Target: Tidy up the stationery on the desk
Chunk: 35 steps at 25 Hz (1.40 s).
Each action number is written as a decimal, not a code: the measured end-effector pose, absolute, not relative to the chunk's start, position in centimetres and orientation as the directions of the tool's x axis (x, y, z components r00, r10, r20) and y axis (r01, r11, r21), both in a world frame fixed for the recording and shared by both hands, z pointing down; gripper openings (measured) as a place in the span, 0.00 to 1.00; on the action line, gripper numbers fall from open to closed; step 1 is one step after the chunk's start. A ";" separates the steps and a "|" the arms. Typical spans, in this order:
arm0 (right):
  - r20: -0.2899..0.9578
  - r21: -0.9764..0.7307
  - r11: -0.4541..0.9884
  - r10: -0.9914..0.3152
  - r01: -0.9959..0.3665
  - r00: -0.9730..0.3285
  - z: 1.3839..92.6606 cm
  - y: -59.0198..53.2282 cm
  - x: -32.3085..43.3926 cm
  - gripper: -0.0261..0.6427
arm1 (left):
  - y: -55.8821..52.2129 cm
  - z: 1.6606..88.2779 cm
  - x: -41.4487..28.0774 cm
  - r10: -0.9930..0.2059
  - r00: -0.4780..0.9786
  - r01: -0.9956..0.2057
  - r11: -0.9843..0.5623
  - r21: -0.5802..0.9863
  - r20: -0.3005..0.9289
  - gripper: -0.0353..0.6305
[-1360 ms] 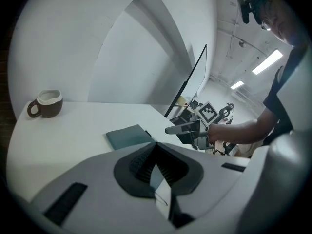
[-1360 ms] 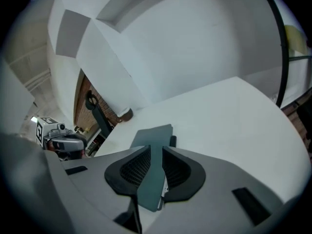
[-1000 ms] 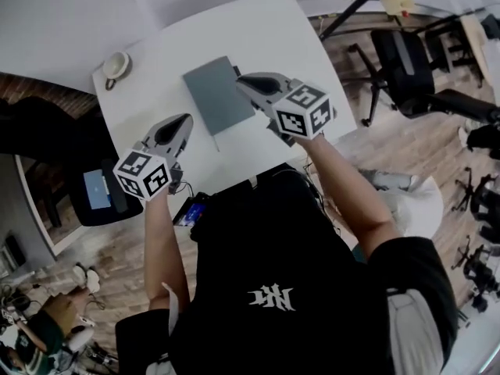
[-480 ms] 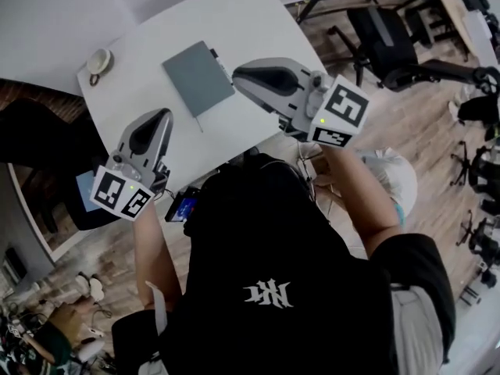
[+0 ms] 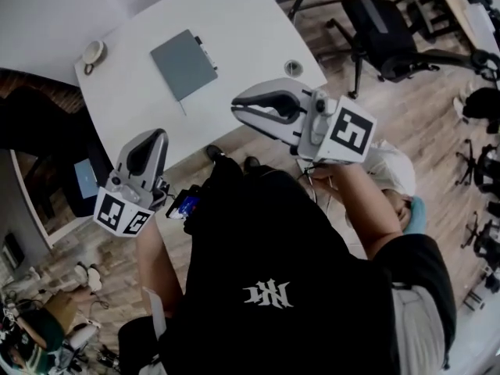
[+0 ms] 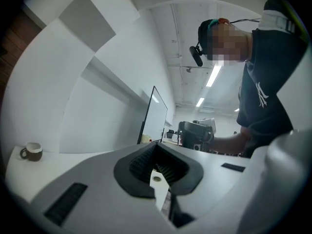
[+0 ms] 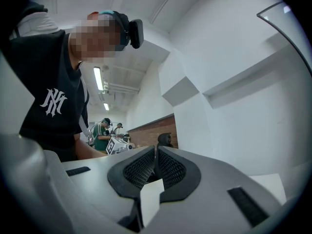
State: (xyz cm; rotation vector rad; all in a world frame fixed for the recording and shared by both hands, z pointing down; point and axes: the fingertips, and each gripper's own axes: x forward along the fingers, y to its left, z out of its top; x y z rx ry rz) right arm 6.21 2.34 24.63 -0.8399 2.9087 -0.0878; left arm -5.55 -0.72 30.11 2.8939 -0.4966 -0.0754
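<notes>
Off the desk's [image 5: 250, 22] near edge | left tongs [image 5: 153, 136] and right tongs [image 5: 237, 108] are sitting closed, empty | grey notebook [image 5: 183, 63], pen [image 5: 205, 51] just beside it, are lying mid-desk, well apart from both | judged risk: tongs arriving unopened shoving notebook, rolling pen off | white desk is standing on wood floor [image 5: 406, 131], office chair [image 5: 383, 30] near.

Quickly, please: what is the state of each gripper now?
Left gripper: closed, empty.
Right gripper: closed, empty.
</notes>
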 end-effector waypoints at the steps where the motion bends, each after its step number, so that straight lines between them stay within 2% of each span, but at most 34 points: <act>1: -0.096 -0.079 0.847 -0.531 -0.525 -0.842 24.6 3.3 6.3 0.11 | 0.3 30.1 -5.3 -0.338 0.941 -0.328 -0.922 0.207 -0.015 0.06; 8: -0.122 -0.064 0.869 -0.495 -0.491 -0.860 25.0 9.1 7.4 0.11 | 6.9 30.1 -3.9 -0.352 0.936 -0.344 -0.915 0.211 0.001 0.06; 17: -0.149 -0.063 0.858 -0.513 -0.509 -0.846 25.2 13.1 6.7 0.11 | 11.2 30.0 -2.4 -0.296 0.955 -0.287 -0.934 0.212 -0.011 0.06; 35: -0.086 -0.138 0.797 -0.601 -0.588 -0.794 27.9 19.0 1.2 0.11 | 17.7 31.6 -6.5 -0.263 0.962 -0.236 -0.938 0.254 -0.078 0.06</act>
